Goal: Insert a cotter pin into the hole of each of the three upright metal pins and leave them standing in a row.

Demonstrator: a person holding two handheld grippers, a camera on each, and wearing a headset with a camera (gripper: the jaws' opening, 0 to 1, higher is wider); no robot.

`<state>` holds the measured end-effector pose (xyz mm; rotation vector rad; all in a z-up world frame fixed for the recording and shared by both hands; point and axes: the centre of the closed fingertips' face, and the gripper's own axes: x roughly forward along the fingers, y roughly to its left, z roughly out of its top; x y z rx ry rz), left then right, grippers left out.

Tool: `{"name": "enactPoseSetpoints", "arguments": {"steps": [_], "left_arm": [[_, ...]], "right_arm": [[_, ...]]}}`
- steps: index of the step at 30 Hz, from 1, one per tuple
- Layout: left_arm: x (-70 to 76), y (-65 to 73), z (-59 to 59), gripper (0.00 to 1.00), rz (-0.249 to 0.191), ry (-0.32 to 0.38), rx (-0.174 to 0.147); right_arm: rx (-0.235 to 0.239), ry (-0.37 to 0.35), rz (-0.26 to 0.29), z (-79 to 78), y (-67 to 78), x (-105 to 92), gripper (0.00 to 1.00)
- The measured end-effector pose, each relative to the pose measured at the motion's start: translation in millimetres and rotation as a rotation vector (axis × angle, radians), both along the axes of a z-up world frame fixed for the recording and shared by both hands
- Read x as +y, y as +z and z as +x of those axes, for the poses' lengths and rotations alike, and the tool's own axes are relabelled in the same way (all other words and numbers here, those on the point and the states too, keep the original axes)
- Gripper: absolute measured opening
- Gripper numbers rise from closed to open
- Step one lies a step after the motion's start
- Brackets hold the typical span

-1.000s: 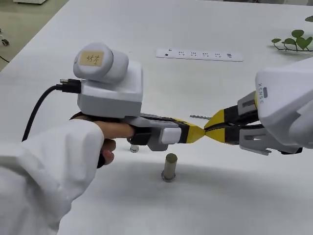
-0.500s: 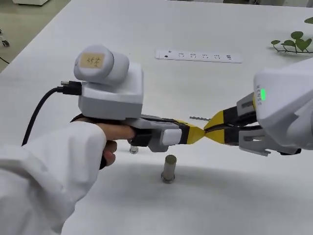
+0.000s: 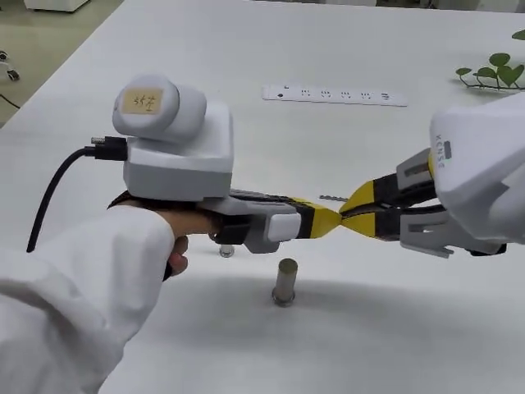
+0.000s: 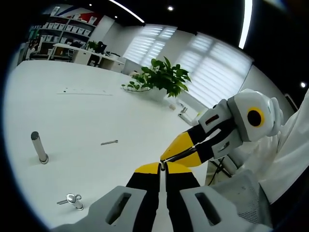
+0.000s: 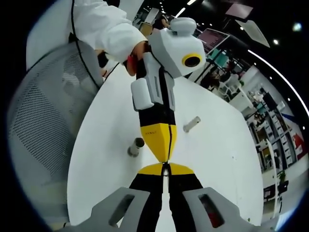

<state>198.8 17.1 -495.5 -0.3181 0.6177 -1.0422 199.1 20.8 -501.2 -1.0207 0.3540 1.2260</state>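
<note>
Two grippers: the left gripper (image 4: 163,167) and the right gripper (image 5: 165,167) meet nose to nose above the white table (image 3: 246,49), their yellow tips touching.
Left fingers: pressed together with no gap I can make out; I cannot tell whether anything thin is nipped at the tips.
Right fingers: likewise closed to a sliver (a tiny dark speck sits where the four tips meet, too small for me to name).
Upright pin (image 3: 285,281): stands on the table just below the meeting point in my head view, long axis vertical, flat end up.
Pin material: dull grey metal, a plain round cylinder with a slightly wider foot.
Thin rod (image 3: 332,198): lies flat on the table just beyond the tips, long axis running left to right in the head view; silvery, and the surface looks ridged.
Small silver part (image 3: 225,249): on the table, half hidden under the left gripper's body; in the left gripper view it lies on its side and shows a rounded head.
Gripper shells: smooth light-grey plastic, with wedge-shaped black and yellow fingers.
Hand (image 3: 184,238): wraps the left gripper's handle, in a white sleeve; a black cable (image 3: 57,189) runs off the back.
Far side: a long flat white power strip (image 3: 335,94) and a leafy green plant (image 3: 492,70).
</note>
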Motion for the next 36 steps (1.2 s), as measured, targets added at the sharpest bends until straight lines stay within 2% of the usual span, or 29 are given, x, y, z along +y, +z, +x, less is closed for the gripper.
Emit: {"name": "enactPoseSetpoints", "arguments": {"steps": [3, 7, 10, 12, 16, 17, 20, 22, 25, 26, 29, 30, 31, 32, 34, 36], "left_arm": [[-0.5, 1.5, -2.0, 0.0, 0.013, -0.012, -0.028], [0.6, 3.1, -5.2, 0.0, 0.025, -0.016, -0.041], [1.1, 2.4, -7.4, 0.0, 0.029, -0.021, -0.037], [2.5, -0.4, -9.5, 0.0, 0.052, -0.029, -0.047], [5.5, -4.3, -12.5, 0.0, 0.081, -0.047, -0.07], [6.8, -5.4, -13.0, 0.0, 0.099, -0.058, -0.093], [7.9, -3.1, -14.7, 0.0, 0.11, -0.083, -0.155], [8.5, -0.8, -16.5, 0.0, 0.114, -0.097, -0.185], [10.0, 1.4, -17.4, 0.0, 0.14, -0.132, -0.262], [10.2, 2.2, -17.7, 0.0, 0.142, -0.135, -0.272], [9.4, 5.7, -20.5, 0.0, 0.146, -0.172, -0.328], [9.3, 7.2, -21.9, 0.0, 0.151, -0.186, -0.351], [9.1, 8.0, -22.9, 0.0, 0.155, -0.195, -0.364], [8.7, 9.1, -24.6, 0.0, 0.166, -0.22, -0.397], [8.7, 8.9, -27.0, 0.0, 0.181, -0.244, -0.422], [8.7, 8.4, -28.5, 0.0, 0.184, -0.254, -0.424]], "right_arm": [[0.008, -0.003, 0.01, -0.5, 0.2, 0.9, 0.0], [0.002, -0.001, 0.023, -2.4, 0.5, 2.2, 0.0], [0.006, -0.008, 0.033, -3.7, 0.6, 2.2, 0.0], [0.005, -0.024, 0.041, -2.1, 2.4, 1.1, 0.06], [0.039, -0.054, 0.073, 0.7, 3.8, -4.9, 0.08], [0.054, -0.062, 0.078, 1.3, 3.0, -6.9, 0.08], [0.147, -0.074, 0.095, -4.7, -4.0, -12.5, 0.1], [0.195, -0.087, 0.132, -7.0, -4.6, -13.1, 0.11], [0.26, -0.105, 0.173, -9.7, -5.2, -13.3, 0.12], [0.296, -0.108, 0.19, -12.9, -5.3, -13.2, 0.12], [0.345, -0.113, 0.22, -14.4, -4.9, -12.3, 0.12], [0.39, -0.115, 0.24, -19.1, -4.4, -10.6, 0.12], [0.402, -0.114, 0.25, -19.4, -3.5, -9.7, 0.12], [0.416, -0.102, 0.257, -20.8, -2.8, -8.8, 0.12], [0.432, -0.104, 0.263, -21.6, -2.9, -8.4, 0.12], [0.448, -0.096, 0.26, -24.5, -3.9, -6.8, 0.1]]}}
